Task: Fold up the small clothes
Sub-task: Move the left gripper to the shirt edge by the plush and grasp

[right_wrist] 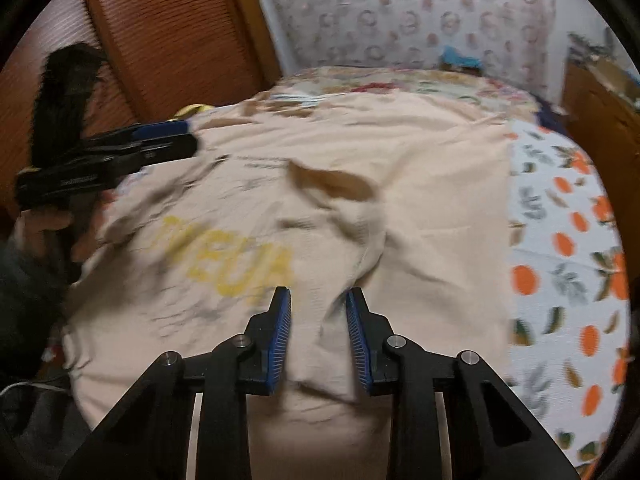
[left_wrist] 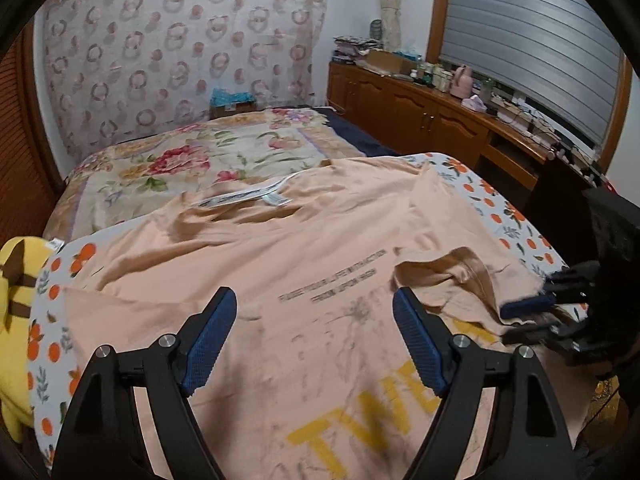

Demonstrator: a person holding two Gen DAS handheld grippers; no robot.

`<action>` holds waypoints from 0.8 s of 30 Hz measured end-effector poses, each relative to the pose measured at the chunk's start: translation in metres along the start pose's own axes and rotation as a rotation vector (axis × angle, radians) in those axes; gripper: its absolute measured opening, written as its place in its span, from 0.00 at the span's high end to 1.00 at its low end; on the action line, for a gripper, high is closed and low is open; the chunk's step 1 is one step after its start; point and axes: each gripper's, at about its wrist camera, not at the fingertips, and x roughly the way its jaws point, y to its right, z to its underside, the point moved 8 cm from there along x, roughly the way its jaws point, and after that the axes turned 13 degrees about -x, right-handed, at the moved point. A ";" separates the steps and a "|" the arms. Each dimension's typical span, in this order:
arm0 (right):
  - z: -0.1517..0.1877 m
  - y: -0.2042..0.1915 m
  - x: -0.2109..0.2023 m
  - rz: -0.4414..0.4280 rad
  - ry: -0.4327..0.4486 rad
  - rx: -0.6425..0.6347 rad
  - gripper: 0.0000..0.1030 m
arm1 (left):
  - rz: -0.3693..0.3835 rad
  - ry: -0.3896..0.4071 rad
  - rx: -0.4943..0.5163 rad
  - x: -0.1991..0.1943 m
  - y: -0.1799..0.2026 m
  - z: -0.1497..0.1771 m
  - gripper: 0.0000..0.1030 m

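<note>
a peach t-shirt is lying on the orange-print sheet over a floral bed, wooden cabinets alongside; left gripper is gaping empty, right gripper is straddling cloth, unclenched.

My right wrist view is smeared: the yellow lettering on the peach shirt cannot be read there. In my left wrist view those letters run off the near edge, and the small grey print is too fine to read. Whether my right gripper pinches the raised fold, I cannot tell.
</note>
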 end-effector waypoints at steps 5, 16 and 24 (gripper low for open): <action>-0.006 0.002 -0.007 -0.006 0.010 -0.025 0.71 | -0.018 0.012 -0.028 -0.006 -0.015 0.001 0.21; -0.041 0.047 0.033 0.113 -0.005 -0.037 0.71 | -0.076 0.035 -0.054 -0.017 -0.047 0.001 0.21; -0.058 0.006 0.067 -0.089 -0.027 -0.087 0.71 | -0.161 0.021 -0.138 -0.014 -0.101 -0.001 0.21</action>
